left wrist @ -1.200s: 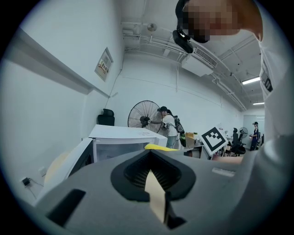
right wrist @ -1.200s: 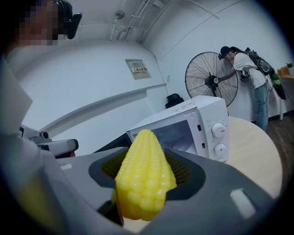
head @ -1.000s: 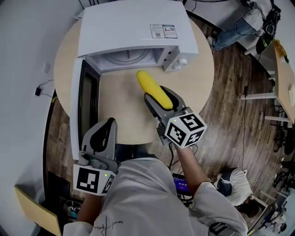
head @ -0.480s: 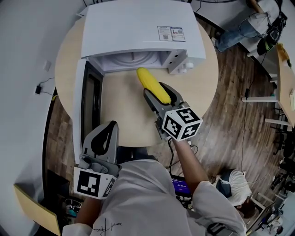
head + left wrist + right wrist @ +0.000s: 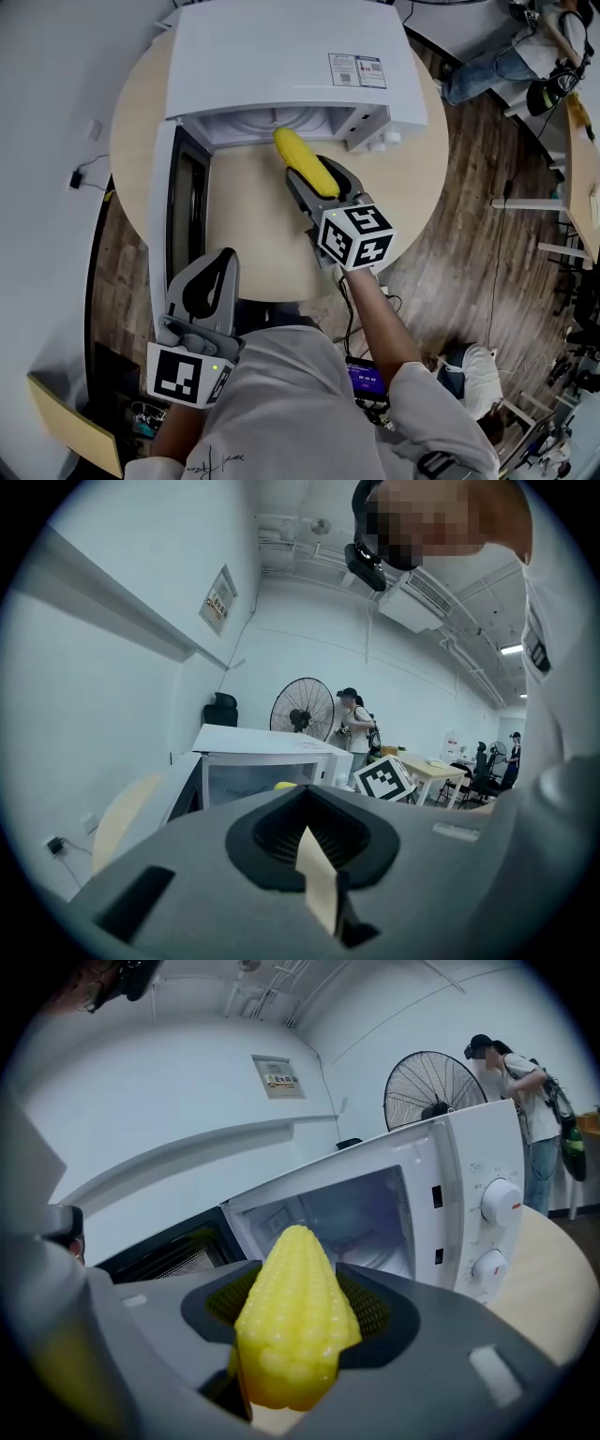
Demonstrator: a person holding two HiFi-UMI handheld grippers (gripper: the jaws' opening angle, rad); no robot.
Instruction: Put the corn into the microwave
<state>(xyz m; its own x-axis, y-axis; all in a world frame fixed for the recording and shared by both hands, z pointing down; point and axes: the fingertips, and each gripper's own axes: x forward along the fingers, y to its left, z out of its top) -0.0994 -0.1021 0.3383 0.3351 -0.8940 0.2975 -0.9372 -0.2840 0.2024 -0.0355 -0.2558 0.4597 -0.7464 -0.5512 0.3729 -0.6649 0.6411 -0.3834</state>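
Observation:
A yellow corn cob (image 5: pixel 305 161) lies lengthwise between the jaws of my right gripper (image 5: pixel 314 178), which is shut on it. The cob's tip reaches the mouth of the white microwave (image 5: pixel 281 56), whose door (image 5: pixel 178 216) hangs wide open to the left. In the right gripper view the corn (image 5: pixel 295 1316) fills the jaws of the right gripper (image 5: pixel 298 1309), and the lit, empty oven cavity (image 5: pixel 356 1218) is straight ahead. My left gripper (image 5: pixel 225 258) stays near the table's front left edge, shut, with nothing in it. In its own view the left gripper (image 5: pixel 309 827) faces the microwave (image 5: pixel 262 761).
The microwave stands at the back of a round wooden table (image 5: pixel 253 234); its control knobs (image 5: pixel 497 1204) are right of the cavity. The open door borders the left side. People and desks stand off to the right (image 5: pixel 487 66), and a floor fan (image 5: pixel 433 1087) stands behind the microwave.
My right gripper has carried the corn up the picture toward the microwave, and the cob's tip now meets the opening. The left gripper has stayed put.

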